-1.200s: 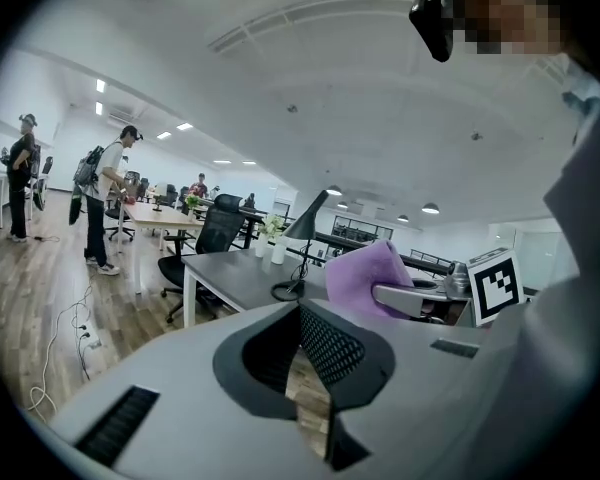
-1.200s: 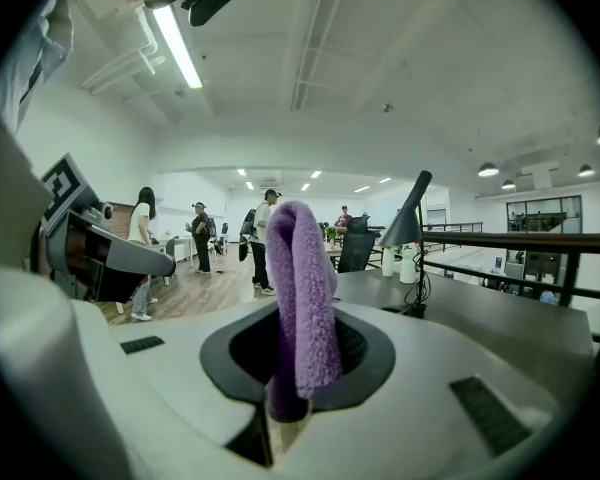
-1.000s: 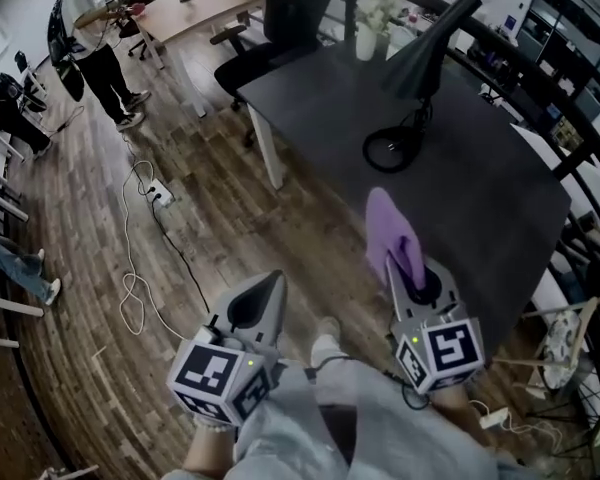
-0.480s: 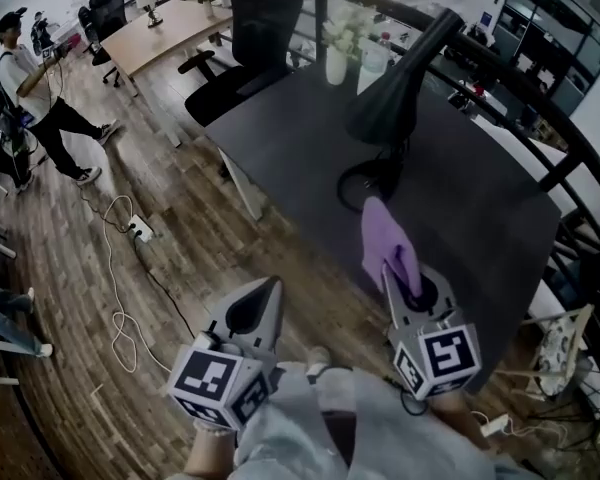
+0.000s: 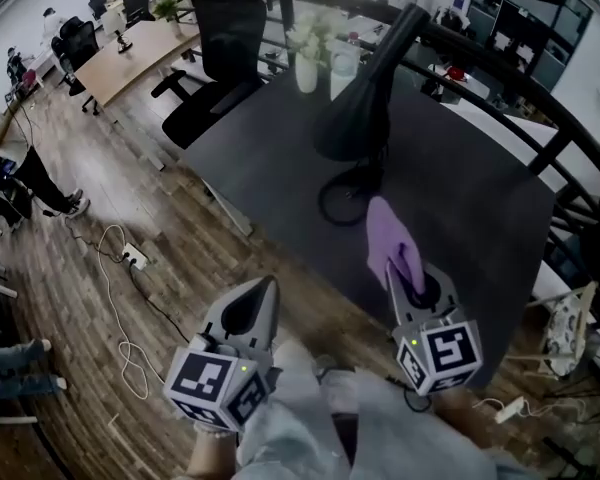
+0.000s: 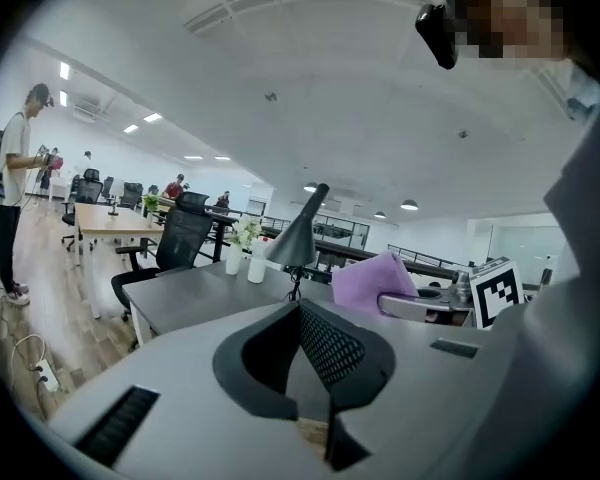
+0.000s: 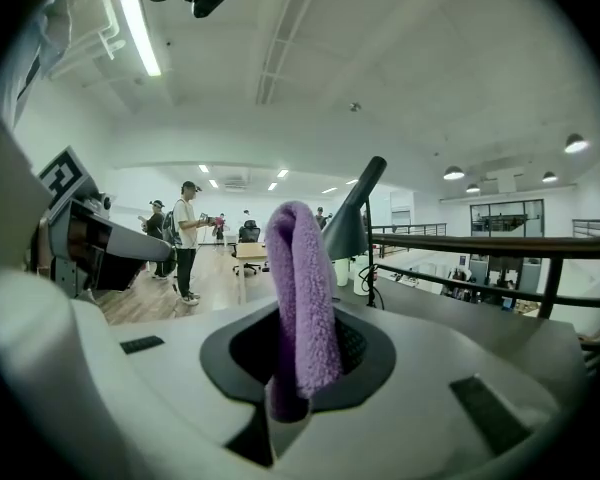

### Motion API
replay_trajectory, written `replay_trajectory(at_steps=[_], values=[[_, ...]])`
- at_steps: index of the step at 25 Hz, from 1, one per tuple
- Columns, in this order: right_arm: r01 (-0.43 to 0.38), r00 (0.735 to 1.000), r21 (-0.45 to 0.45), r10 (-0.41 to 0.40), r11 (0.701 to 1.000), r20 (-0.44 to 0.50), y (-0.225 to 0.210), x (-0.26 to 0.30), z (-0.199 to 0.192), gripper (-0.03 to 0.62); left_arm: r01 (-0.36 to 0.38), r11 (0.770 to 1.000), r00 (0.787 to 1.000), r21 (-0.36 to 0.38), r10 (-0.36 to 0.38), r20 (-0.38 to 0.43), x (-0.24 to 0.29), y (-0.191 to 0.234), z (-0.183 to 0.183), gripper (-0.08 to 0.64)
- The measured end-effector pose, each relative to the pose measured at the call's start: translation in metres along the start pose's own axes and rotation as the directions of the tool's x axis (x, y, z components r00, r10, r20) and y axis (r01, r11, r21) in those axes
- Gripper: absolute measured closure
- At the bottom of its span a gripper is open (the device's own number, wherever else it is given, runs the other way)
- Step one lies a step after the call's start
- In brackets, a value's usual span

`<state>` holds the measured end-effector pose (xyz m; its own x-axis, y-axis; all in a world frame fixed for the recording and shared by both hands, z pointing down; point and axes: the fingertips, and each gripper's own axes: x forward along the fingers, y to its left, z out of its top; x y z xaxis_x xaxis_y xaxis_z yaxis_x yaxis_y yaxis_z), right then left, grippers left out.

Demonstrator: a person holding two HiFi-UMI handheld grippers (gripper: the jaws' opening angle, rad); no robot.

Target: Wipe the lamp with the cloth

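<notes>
A black desk lamp (image 5: 358,108) with a cone shade and ring base stands on the dark grey table (image 5: 480,198); it also shows in the left gripper view (image 6: 298,236) and the right gripper view (image 7: 352,218). My right gripper (image 5: 402,268) is shut on a folded purple cloth (image 5: 388,236), which stands up from the jaws (image 7: 300,298) just short of the lamp's base. My left gripper (image 5: 263,290) hangs over the wood floor beside the table, jaws closed together with nothing in them (image 6: 315,343).
A white vase with flowers (image 5: 308,58) and a cup stand behind the lamp. A black office chair (image 5: 215,63) sits at the table's far side. Cables and a power strip (image 5: 130,258) lie on the floor. A black railing (image 5: 540,138) runs along the right. People stand far left.
The view has closed in on the table: the lamp now sits nearer and lower in the frame, close above the cloth. Both grippers hold their pose.
</notes>
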<state>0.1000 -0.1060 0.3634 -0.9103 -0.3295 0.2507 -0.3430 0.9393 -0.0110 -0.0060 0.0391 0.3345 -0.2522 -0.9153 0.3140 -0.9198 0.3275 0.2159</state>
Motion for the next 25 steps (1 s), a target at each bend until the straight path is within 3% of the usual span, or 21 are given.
replay_trajectory(at_steps=[7, 12, 19, 25], values=[[0.109, 0.994, 0.029, -0.110, 0.994, 0.012, -0.028, 0.015, 0.003, 0.541, 0.094, 0.995, 0.996, 0.038, -0.094, -0.010, 0.045, 0.010, 0.013, 0.548], [0.223, 0.974, 0.052, -0.224, 0.973, 0.021, -0.051, 0.034, 0.013, 0.541, 0.184, 0.981, 0.983, 0.056, -0.182, -0.039, 0.081, 0.017, 0.031, 0.548], [0.386, 0.922, 0.066, -0.388, 0.920, 0.010, -0.075, 0.065, 0.035, 0.541, 0.299, 0.951, 0.953, 0.073, -0.294, -0.072, 0.127, 0.054, 0.056, 0.548], [0.516, 0.856, 0.084, -0.517, 0.852, -0.006, -0.091, 0.086, 0.048, 0.541, 0.396, 0.914, 0.916, 0.090, -0.387, -0.102, 0.160, 0.078, 0.076, 0.548]])
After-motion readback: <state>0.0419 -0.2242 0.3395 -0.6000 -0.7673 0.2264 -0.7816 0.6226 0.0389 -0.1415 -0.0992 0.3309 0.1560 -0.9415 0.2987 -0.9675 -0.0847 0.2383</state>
